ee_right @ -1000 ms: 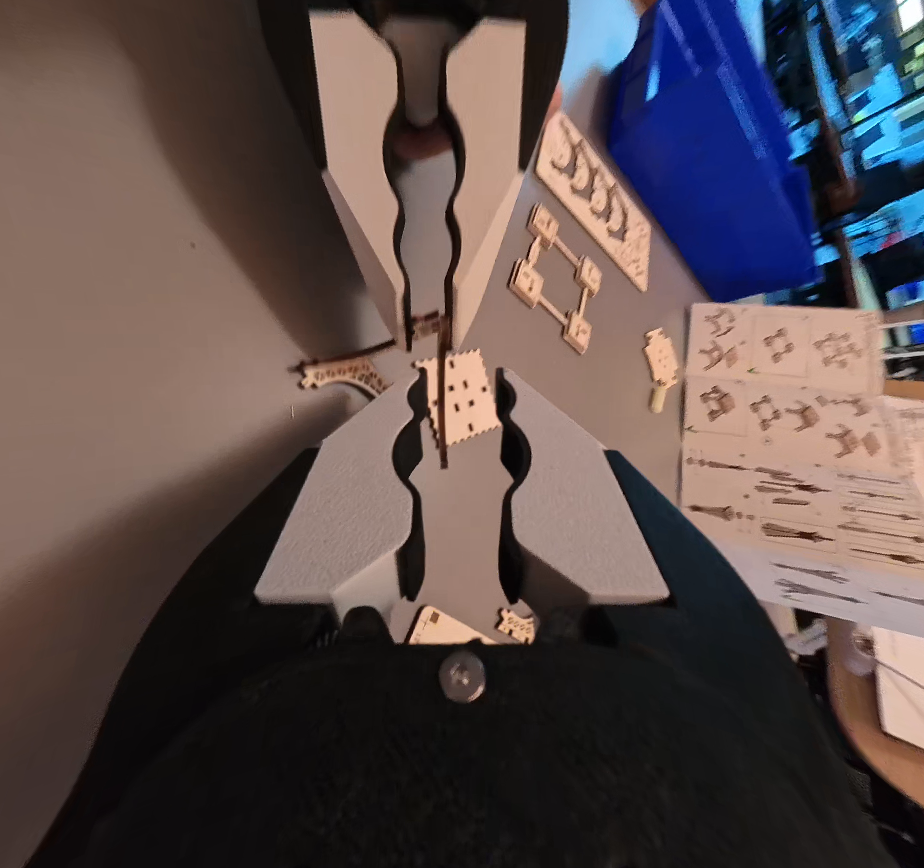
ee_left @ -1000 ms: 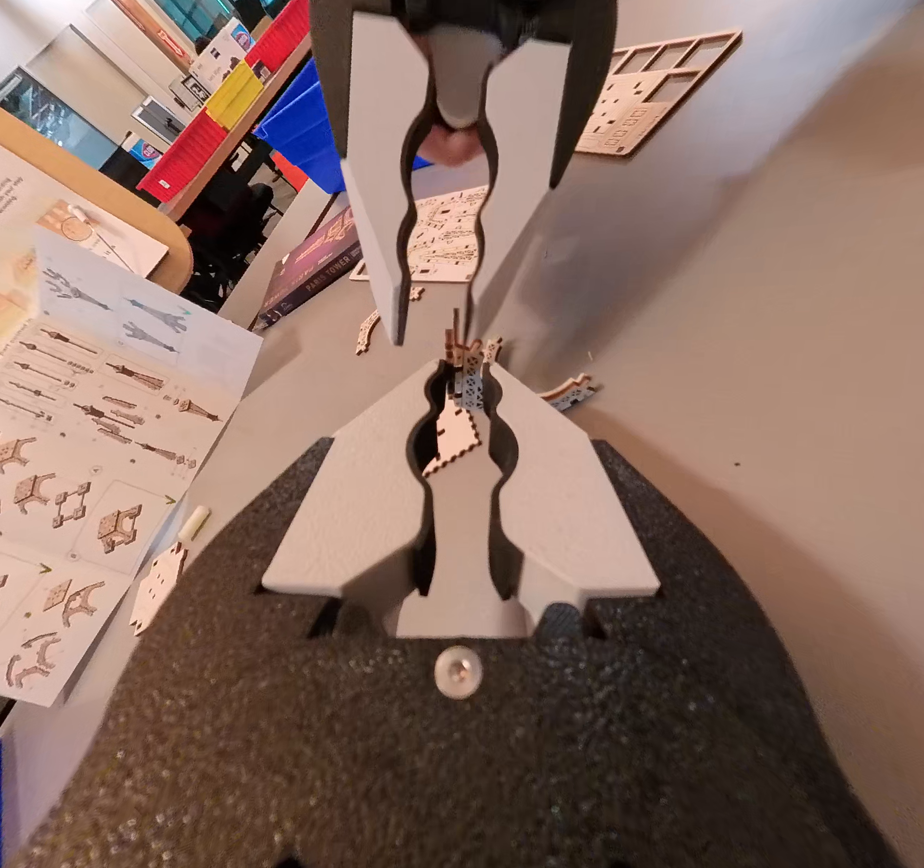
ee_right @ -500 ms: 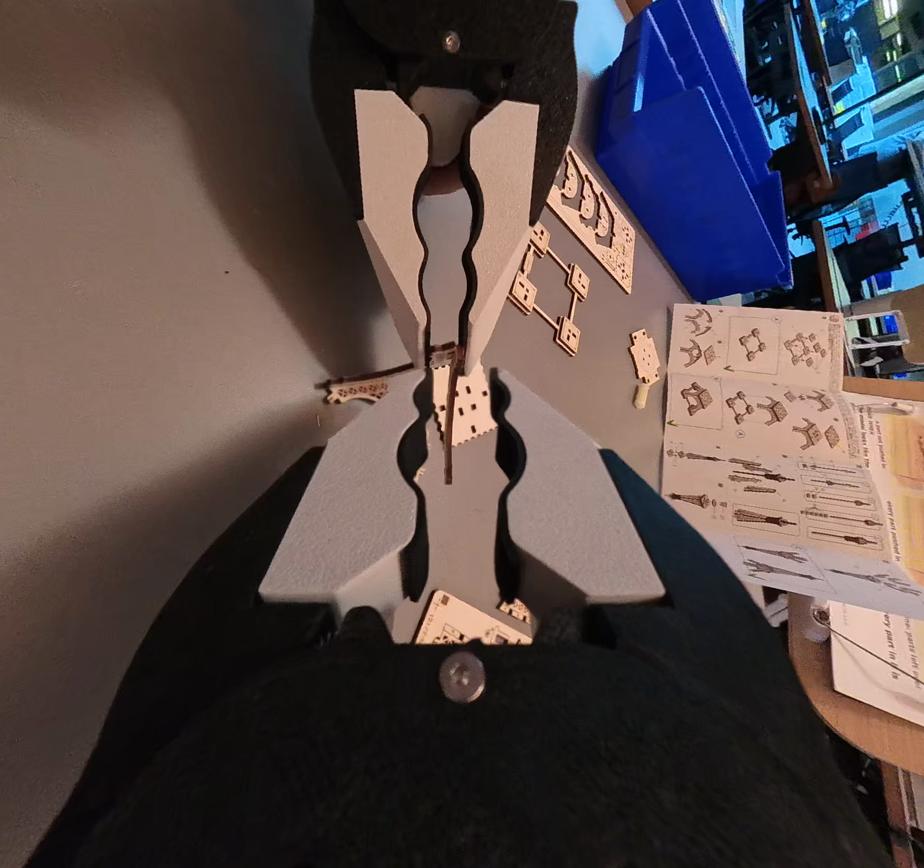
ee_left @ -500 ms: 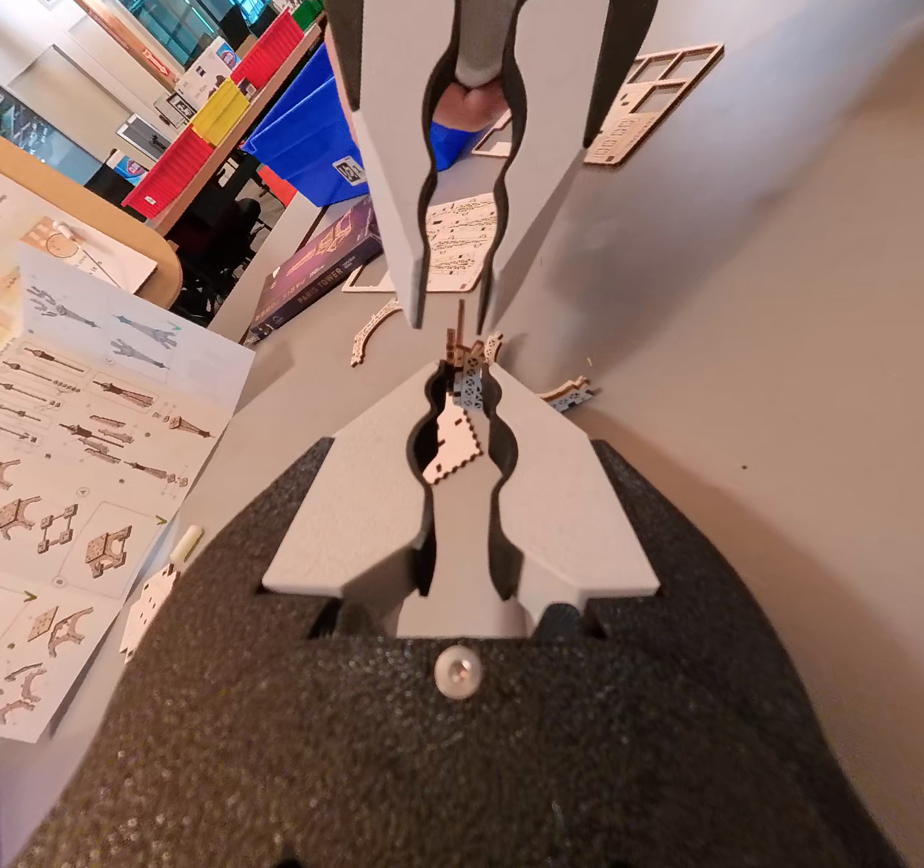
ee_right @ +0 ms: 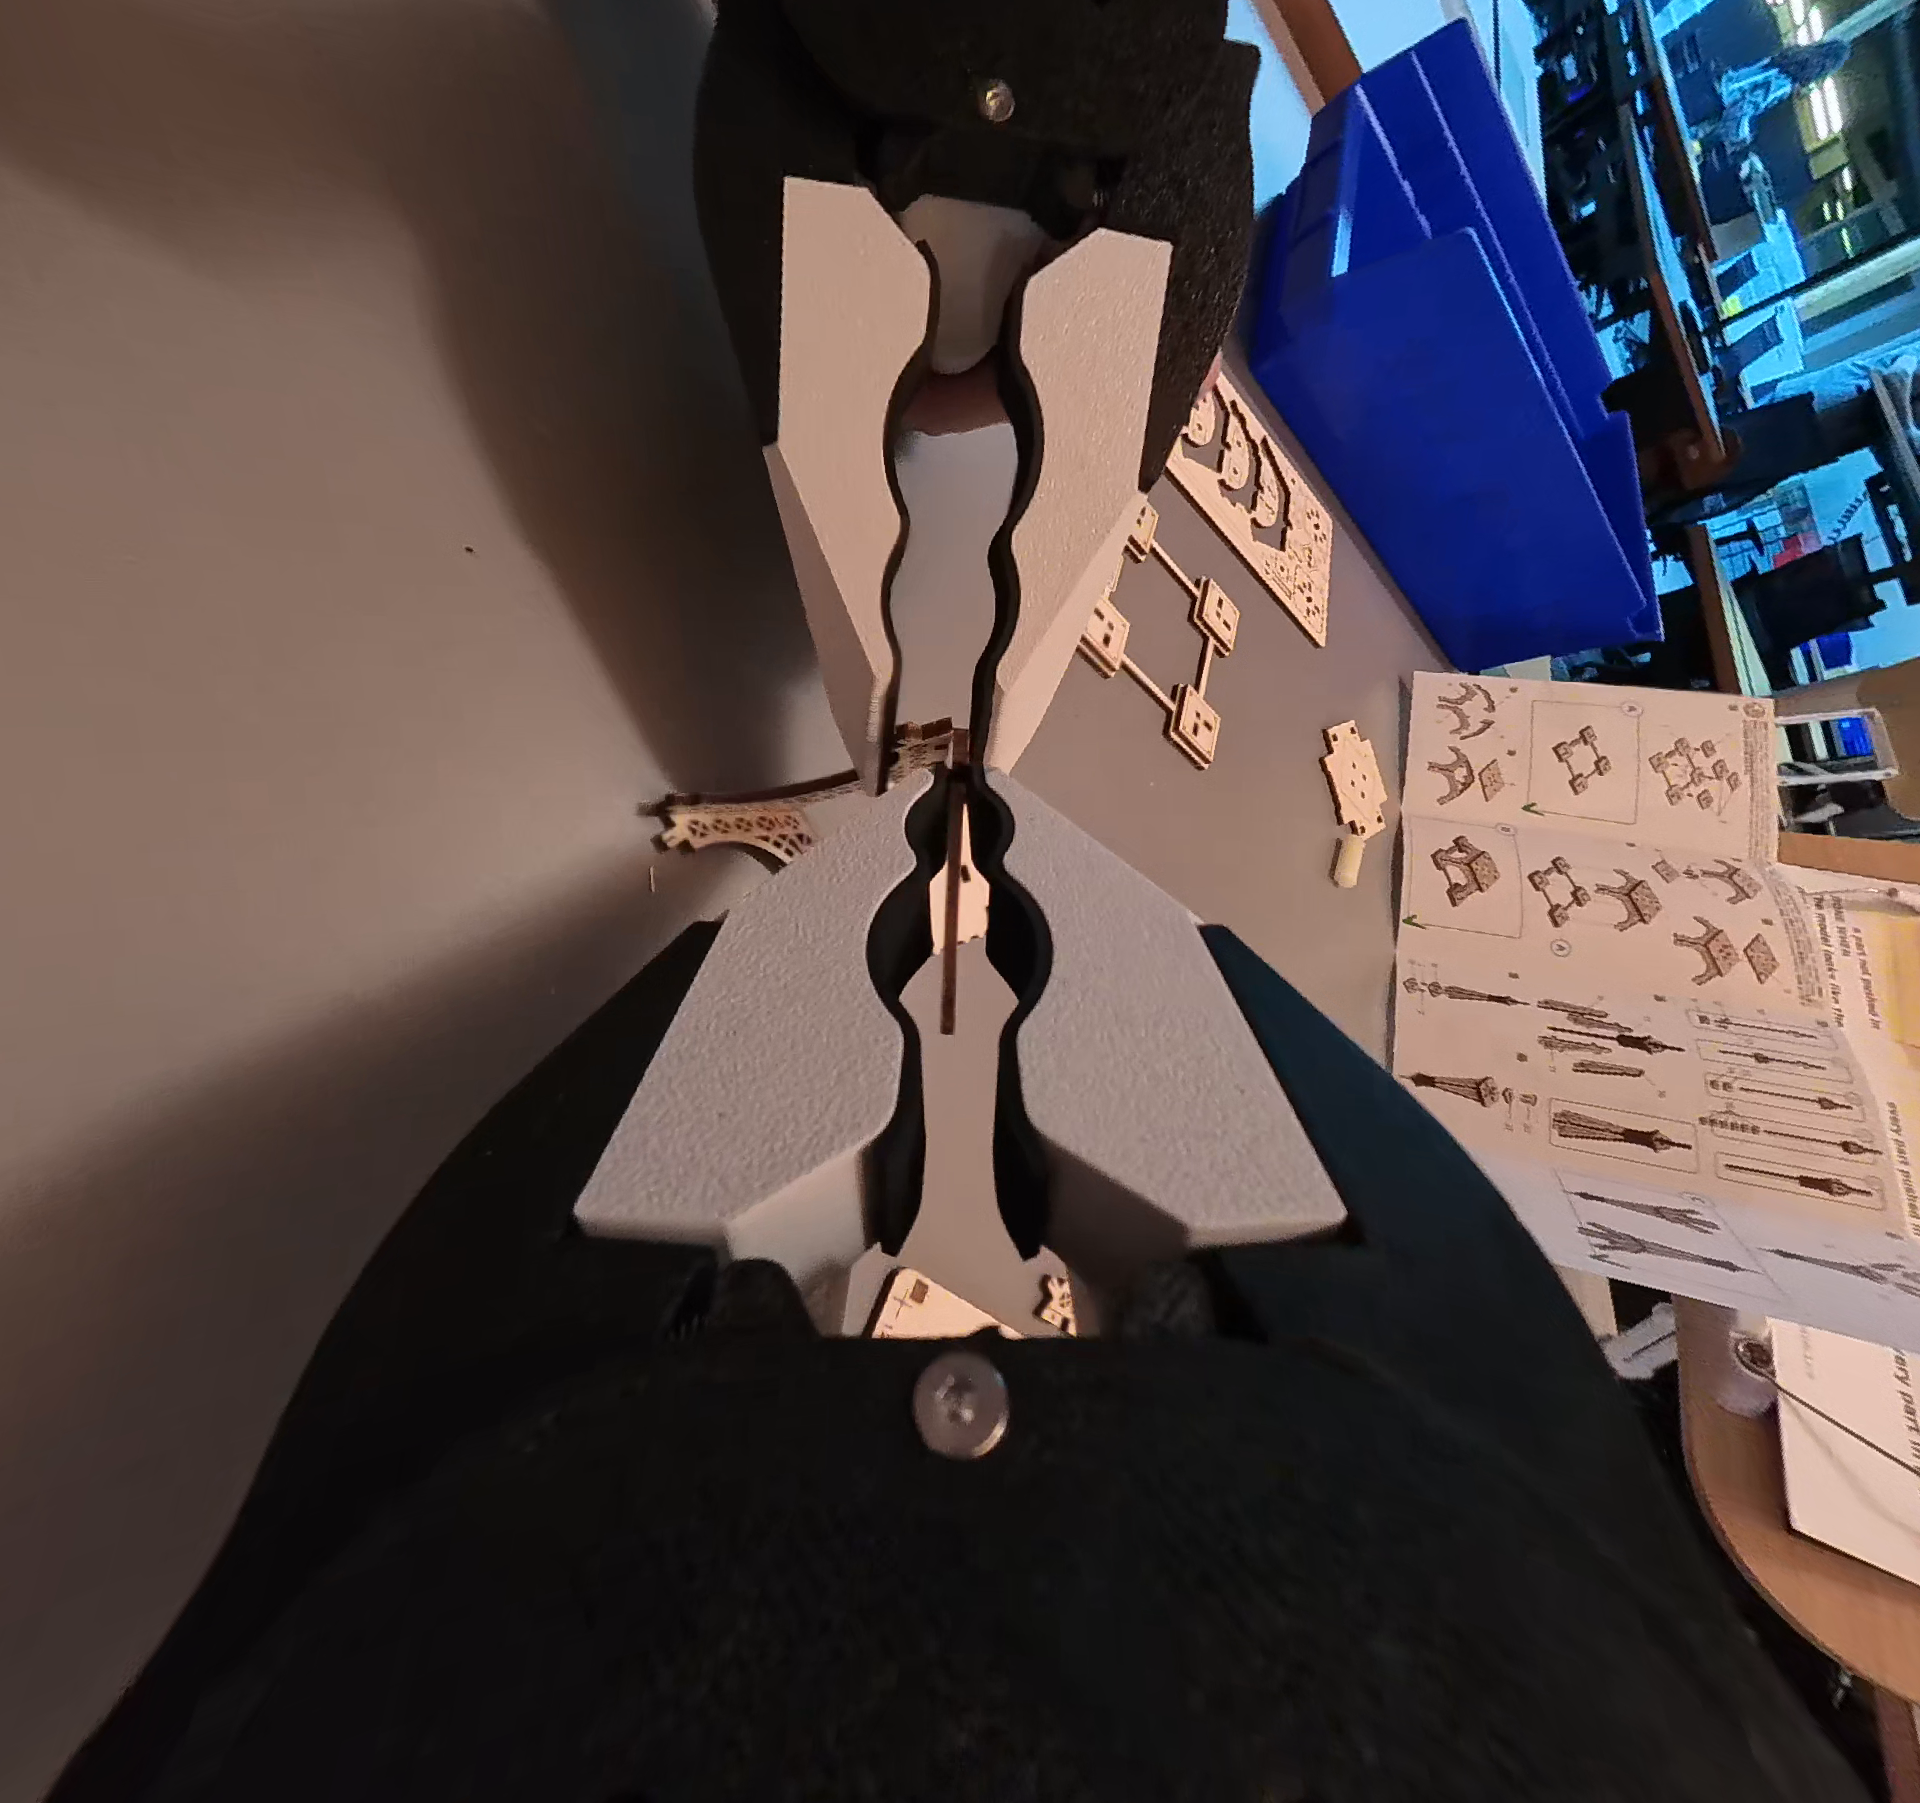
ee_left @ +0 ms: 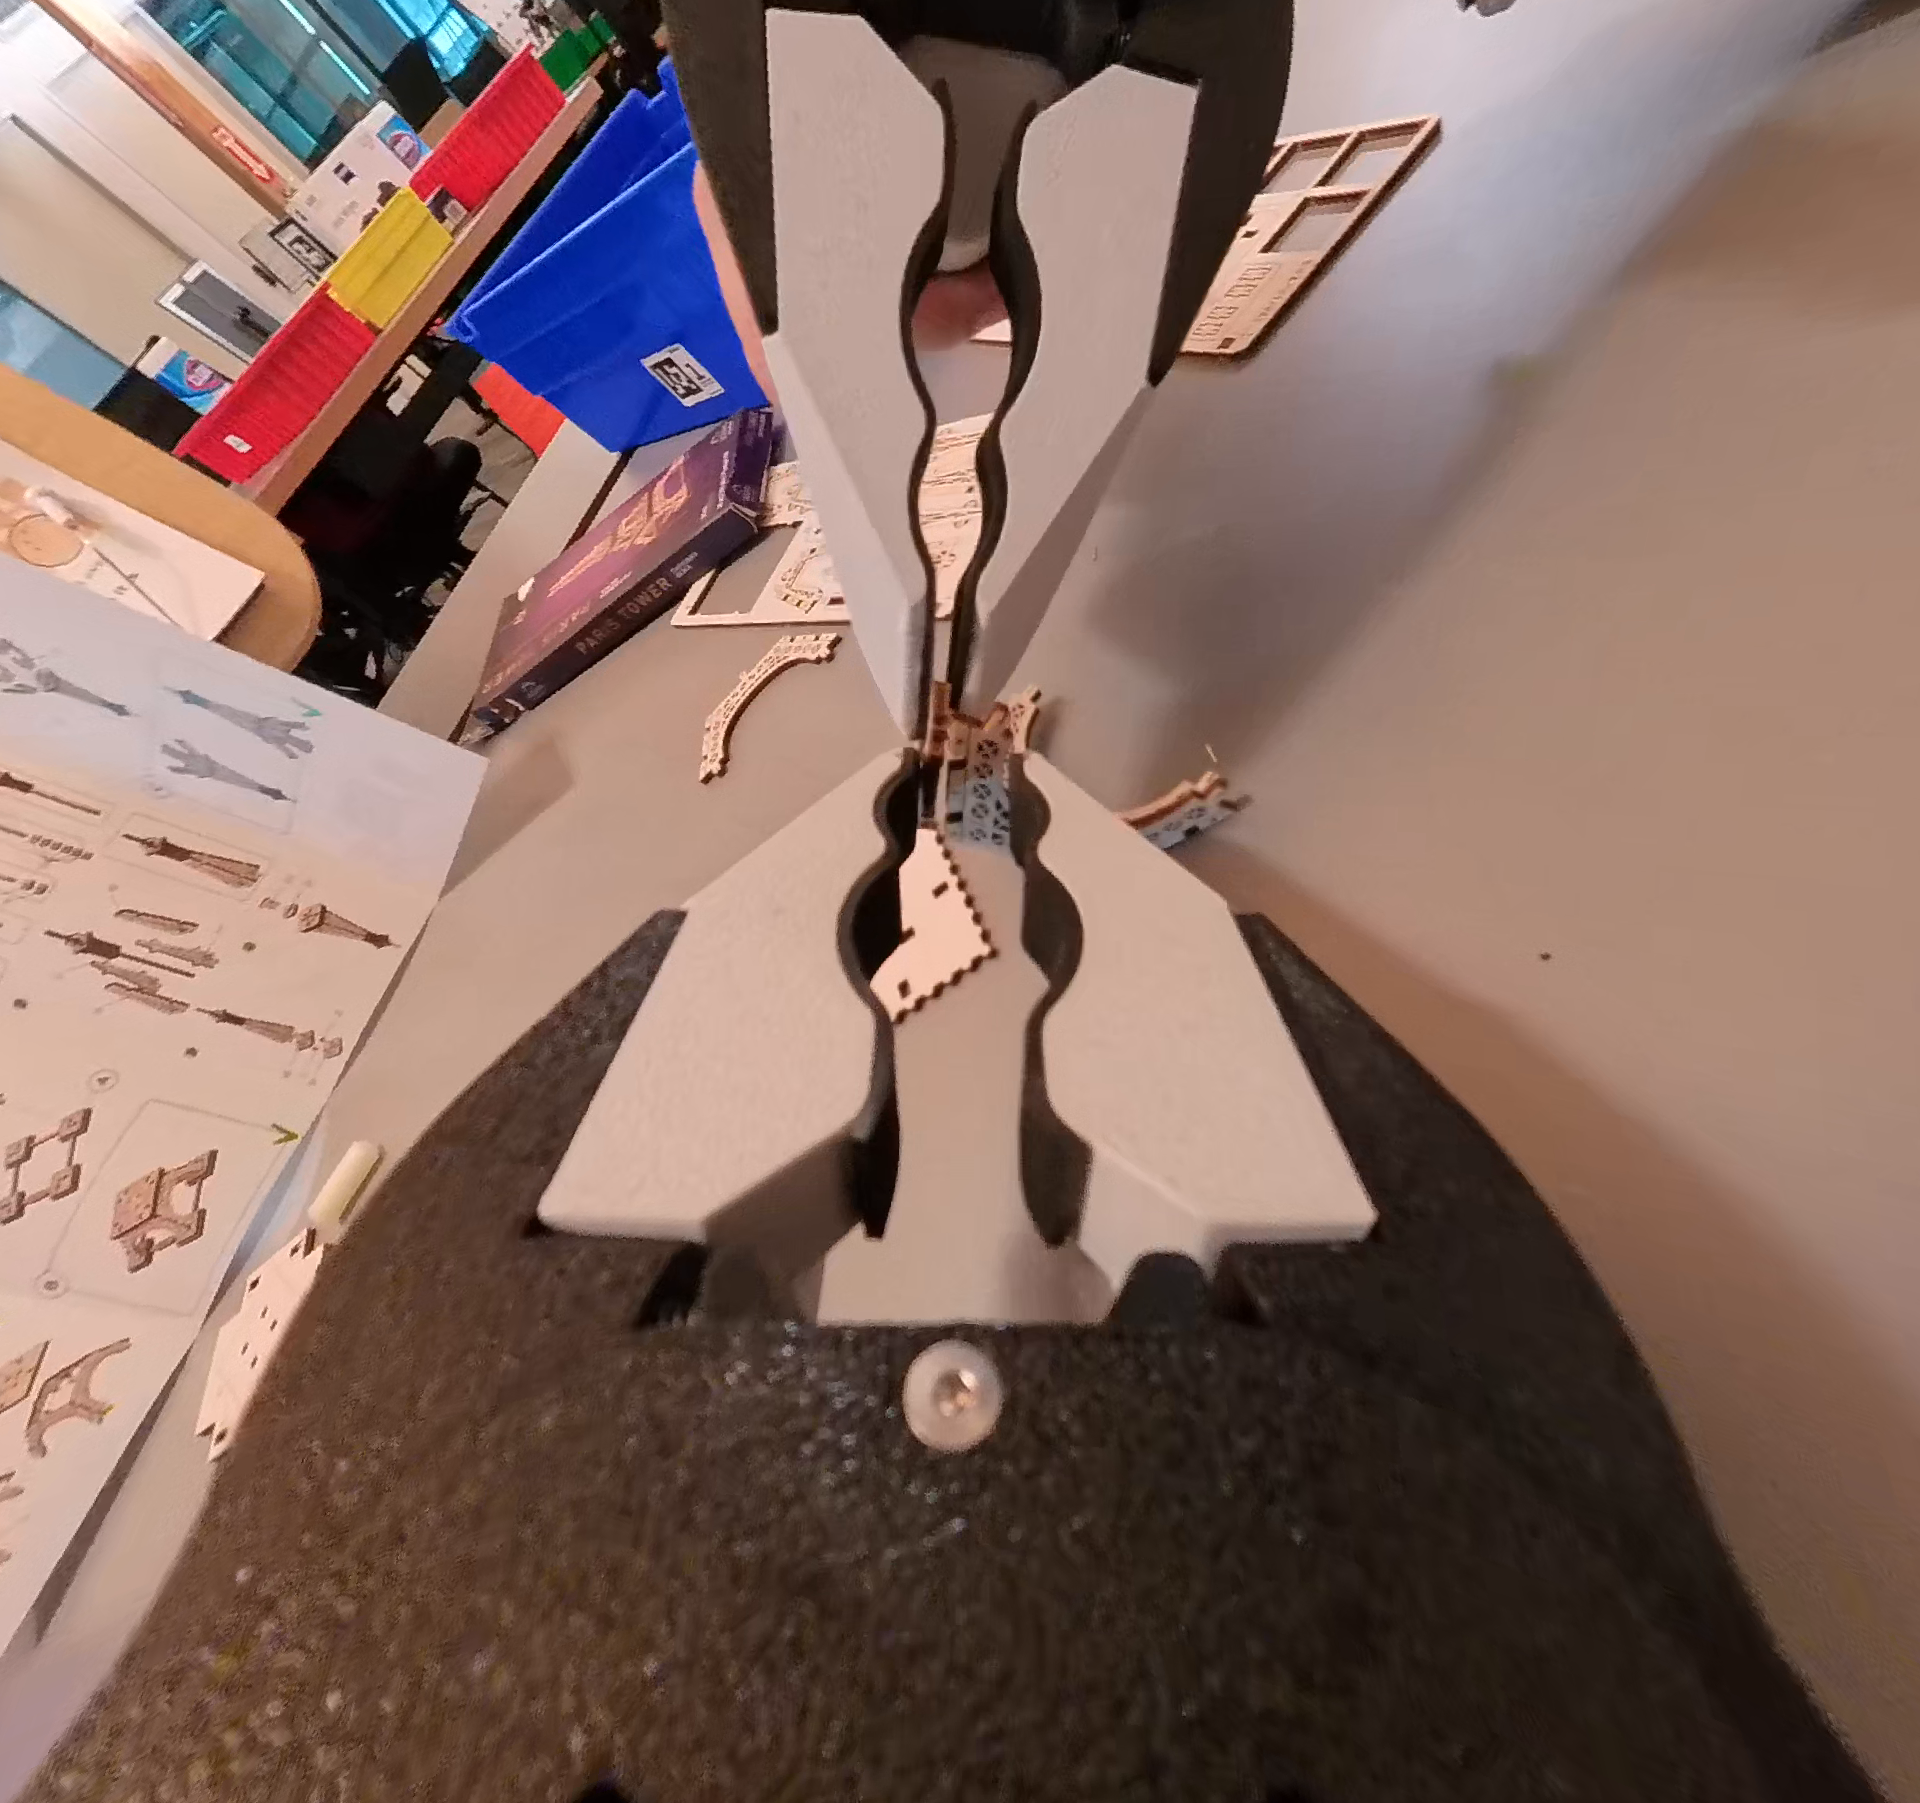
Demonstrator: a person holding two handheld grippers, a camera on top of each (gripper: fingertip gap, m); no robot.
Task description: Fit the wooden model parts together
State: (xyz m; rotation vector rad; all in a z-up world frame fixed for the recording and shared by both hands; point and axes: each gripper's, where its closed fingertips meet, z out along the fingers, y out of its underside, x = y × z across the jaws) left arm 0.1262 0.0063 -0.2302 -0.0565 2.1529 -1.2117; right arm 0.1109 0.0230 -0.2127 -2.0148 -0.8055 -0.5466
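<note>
The grey surface (ee_left: 1558,714) carries everything. At its far edge stand blue bins (ee_left: 623,299). A large folded instruction sheet (ee_left: 156,922) lies open beside the work place.

The two grippers point at each other, tip against tip, just above the surface. The left gripper (ee_left: 966,766) has its jaws clamped on a small wooden assembly (ee_left: 982,797) made of latticed pieces, which sits right at the fingertips. The right gripper (ee_right: 951,787) has its jaws almost together and pinches a thin wooden plate (ee_right: 949,964), seen from its edge, which reaches back between the white fingers (ee_right: 1122,1026). The plate meets the assembly where the tips of both grippers come together. In the left wrist view a toothed flat plate (ee_left: 935,932) with small slots shows tilted in the gap of the left jaws; I cannot tell which gripper bears it.

A dark box (ee_left: 634,579) lies near the bins, touching a punched wooden sheet (ee_left: 790,569). A second, mostly emptied sheet (ee_left: 1320,226) lies well apart. A square frame part (ee_right: 1164,652) lies flat near the left gripper. Two arched lattice pieces (ee_left: 758,704) (ee_left: 1184,808) lie on either side of the grippers' tips. A small flat part with a white peg (ee_right: 1351,787) lies just beside the instruction sheet.
</note>
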